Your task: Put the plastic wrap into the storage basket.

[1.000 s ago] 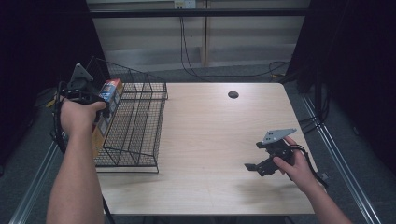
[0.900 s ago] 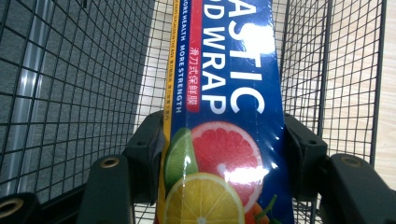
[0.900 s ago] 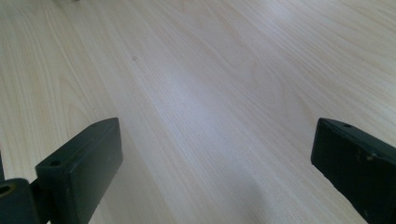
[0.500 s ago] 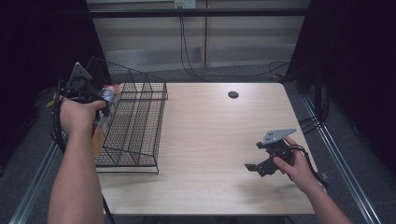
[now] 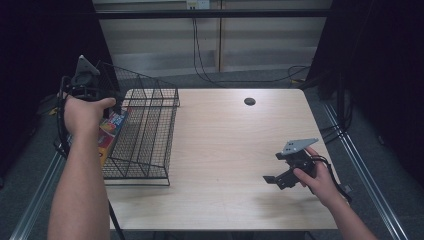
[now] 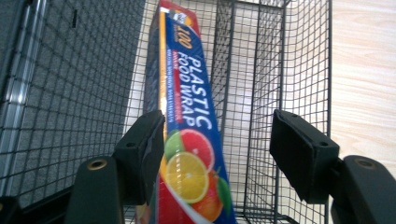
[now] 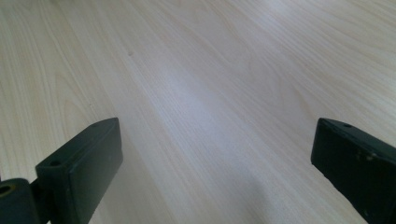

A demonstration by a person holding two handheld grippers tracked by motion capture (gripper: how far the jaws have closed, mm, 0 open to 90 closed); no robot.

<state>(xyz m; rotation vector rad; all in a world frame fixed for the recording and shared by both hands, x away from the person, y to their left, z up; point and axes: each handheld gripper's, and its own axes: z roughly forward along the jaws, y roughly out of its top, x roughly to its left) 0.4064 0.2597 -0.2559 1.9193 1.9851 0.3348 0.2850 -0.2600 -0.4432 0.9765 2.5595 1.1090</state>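
A long blue and red plastic wrap box (image 6: 194,140) lies lengthwise in the leftmost compartment of the black wire basket (image 5: 145,150), seen there as the box (image 5: 111,131). My left gripper (image 6: 217,144) hangs over the box's near end, and in the high view this left gripper (image 5: 114,102) sits at the basket's far left corner. Its jaws have just been opening: the box still lies between them beside the left pad (image 6: 149,149), while the right pad stands well off it. My right gripper (image 5: 274,180) is held open low over the bare table (image 7: 215,93), with nothing between its jaws.
The basket has several narrow wire compartments and stands at the table's left edge. A small dark round hole (image 5: 249,101) marks the far middle of the light wooden table (image 5: 235,140). Dark curtains and cables lie beyond the table.
The box has dropped from upright at the basket's top left corner down into the leftmost compartment. The left jaws have spread apart. The right hand has kept still.
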